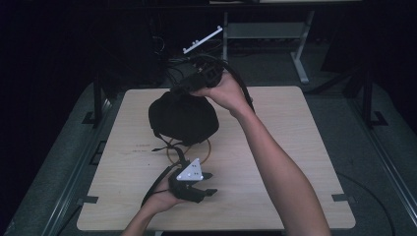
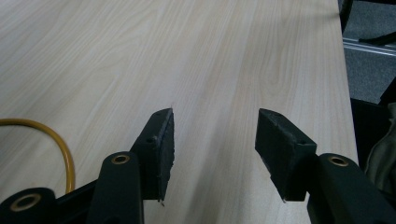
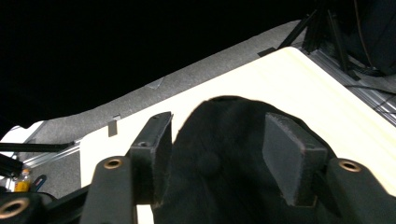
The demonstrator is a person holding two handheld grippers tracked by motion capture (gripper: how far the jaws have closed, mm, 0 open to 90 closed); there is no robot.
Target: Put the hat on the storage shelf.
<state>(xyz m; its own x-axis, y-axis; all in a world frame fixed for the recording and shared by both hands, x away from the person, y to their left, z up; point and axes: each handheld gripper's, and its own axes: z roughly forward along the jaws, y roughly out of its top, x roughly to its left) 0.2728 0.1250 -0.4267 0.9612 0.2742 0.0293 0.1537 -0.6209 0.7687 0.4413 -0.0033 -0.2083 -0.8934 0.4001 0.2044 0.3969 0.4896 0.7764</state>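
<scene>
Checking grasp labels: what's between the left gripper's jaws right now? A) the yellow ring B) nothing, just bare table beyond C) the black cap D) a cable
B: in the left gripper view the left gripper has its jaws apart over bare table, with the yellow ring off to one side.

We see the cap (image 1: pixel 183 118) sitting on the bench (image 1: pixel 295 162), toward its far half, left of centre. Right claw (image 1: pixel 183 90) is over the cap's far edge. A cord loop (image 1: pixel 189 153) lies on the bench just nearer than the cap, partly under it. Left claw (image 1: pixel 209 183) sits nearer still, close to the bench's near edge, well apart from the cap.
</scene>
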